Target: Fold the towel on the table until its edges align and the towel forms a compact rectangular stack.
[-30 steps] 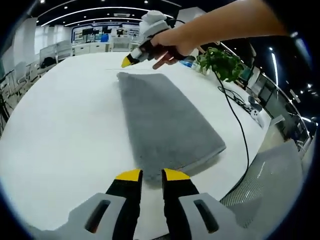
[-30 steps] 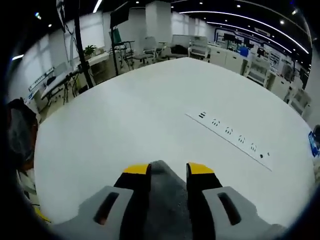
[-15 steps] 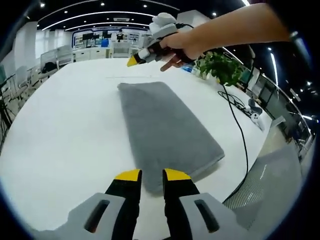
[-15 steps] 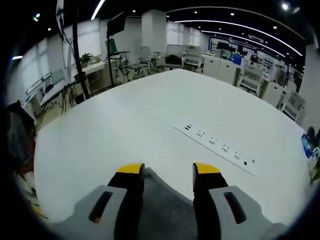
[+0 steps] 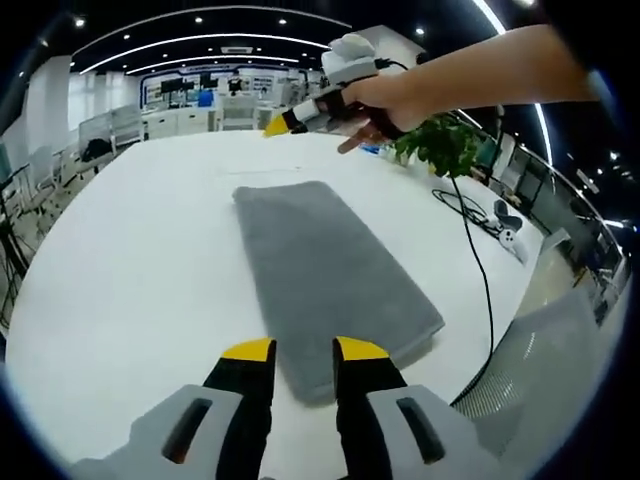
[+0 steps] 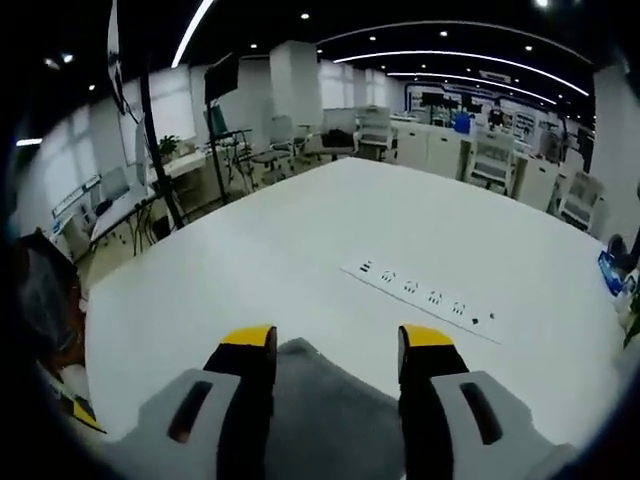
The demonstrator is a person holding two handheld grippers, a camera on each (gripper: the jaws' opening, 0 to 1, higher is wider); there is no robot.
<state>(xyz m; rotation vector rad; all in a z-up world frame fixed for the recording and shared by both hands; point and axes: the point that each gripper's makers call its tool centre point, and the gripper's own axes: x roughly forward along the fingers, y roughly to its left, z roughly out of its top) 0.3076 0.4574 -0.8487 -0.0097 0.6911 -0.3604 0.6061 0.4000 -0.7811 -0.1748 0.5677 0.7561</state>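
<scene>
The grey towel (image 5: 325, 265) lies flat on the white table (image 5: 130, 260) as a long folded rectangle running away from me. My left gripper (image 5: 305, 350) hovers over its near short edge, jaws a little apart with nothing held. At the towel's far end a hand holds my right gripper (image 5: 290, 120) above the table. In the right gripper view, the right gripper (image 6: 338, 342) stands open, and a towel corner (image 6: 320, 400) lies on the table (image 6: 250, 260) below the wide gap.
A potted plant (image 5: 445, 140) and a black cable (image 5: 480, 250) sit along the table's right side, near a white device (image 5: 510, 235). A flush power strip (image 6: 420, 293) crosses the tabletop. A mesh chair (image 5: 540, 350) stands beyond the table's edge.
The right jaws have spread wide and risen off the towel corner. The left jaws have parted slightly and drawn back a little. The towel stays flat.
</scene>
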